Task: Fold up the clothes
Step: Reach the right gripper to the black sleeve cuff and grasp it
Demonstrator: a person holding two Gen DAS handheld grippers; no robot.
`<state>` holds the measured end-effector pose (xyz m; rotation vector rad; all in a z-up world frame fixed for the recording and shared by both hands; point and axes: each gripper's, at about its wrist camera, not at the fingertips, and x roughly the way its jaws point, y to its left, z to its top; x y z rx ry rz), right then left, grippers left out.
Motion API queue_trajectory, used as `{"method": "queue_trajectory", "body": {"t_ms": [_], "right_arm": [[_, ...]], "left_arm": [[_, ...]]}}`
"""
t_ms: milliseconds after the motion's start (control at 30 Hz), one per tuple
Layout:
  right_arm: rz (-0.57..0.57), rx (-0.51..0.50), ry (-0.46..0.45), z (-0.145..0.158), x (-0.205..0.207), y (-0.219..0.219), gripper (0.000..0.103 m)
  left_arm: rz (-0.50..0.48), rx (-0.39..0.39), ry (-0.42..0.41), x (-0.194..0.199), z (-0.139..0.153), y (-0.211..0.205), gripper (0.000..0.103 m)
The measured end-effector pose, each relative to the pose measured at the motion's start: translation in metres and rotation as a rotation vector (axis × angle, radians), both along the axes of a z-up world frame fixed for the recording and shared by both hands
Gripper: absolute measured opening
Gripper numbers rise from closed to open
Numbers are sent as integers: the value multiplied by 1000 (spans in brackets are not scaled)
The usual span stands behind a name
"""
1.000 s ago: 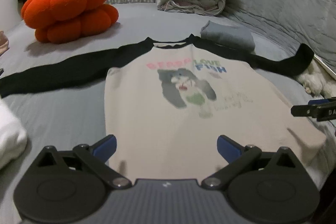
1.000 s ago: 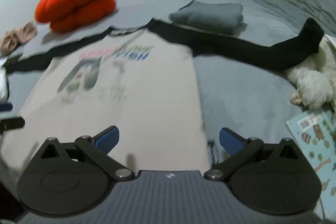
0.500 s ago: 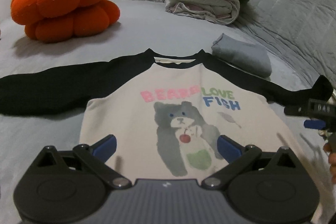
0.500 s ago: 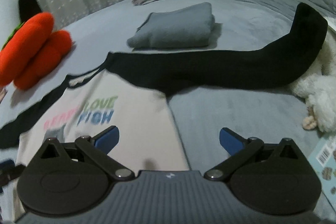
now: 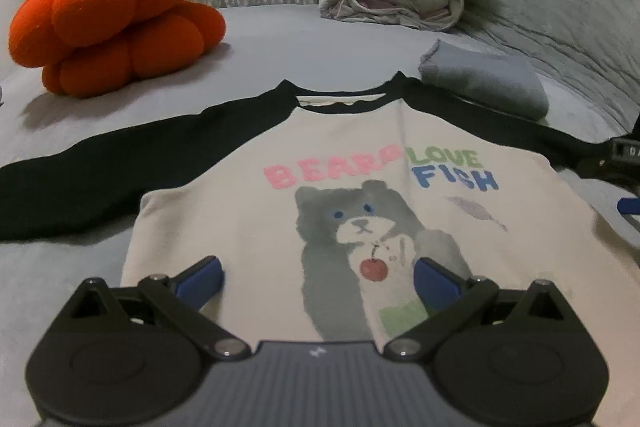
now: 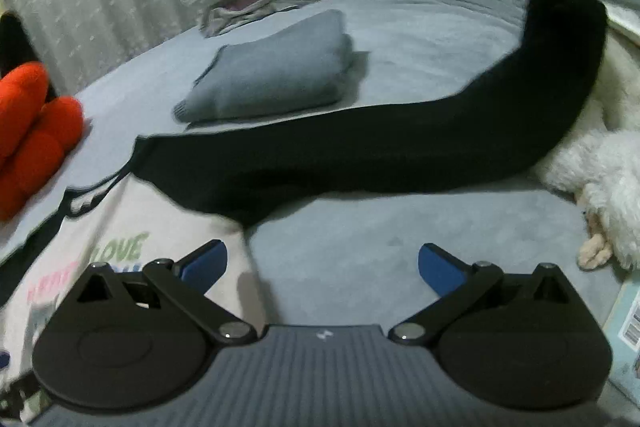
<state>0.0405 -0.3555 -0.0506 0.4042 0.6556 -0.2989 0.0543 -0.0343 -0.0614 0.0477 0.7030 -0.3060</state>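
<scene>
both grippers' fingers point(image 5: 202, 277) spread, hovering over shirt point(image 5: 360, 195).

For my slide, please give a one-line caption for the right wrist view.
Open right gripper hovers by the raglan shirt's black sleeve, near a folded grey garment.

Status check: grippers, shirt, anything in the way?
Left gripper open over shirt; right gripper open, empty. Shirt flat, unfolded, sleeves out. Right sleeve end lies against white plush toy.
</scene>
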Motion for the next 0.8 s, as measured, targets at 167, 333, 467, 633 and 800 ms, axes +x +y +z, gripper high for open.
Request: {"method": "queue_trajectory", "body": {"t_ms": [167,333,467,633,800], "right_arm": [[-146,168,-91,1,-6,-42,101],[-280,184,-149,1,-13,-69,93],[-329,133,-147,1,-13,-83,90],[-403,191,-178,-5,-13,-91,71],[-424,161,-186,-5,-14,-88,24]], "left_arm": [[1,-14,3,1,-2,3,102],[-2,16,-11,-1,-4,-2,102],[0,27,-17,-2,-5,-2,103],[3,31,-18,-1,-5,-3,103],[2,28,-16,-2,-5,-2,103]]}}
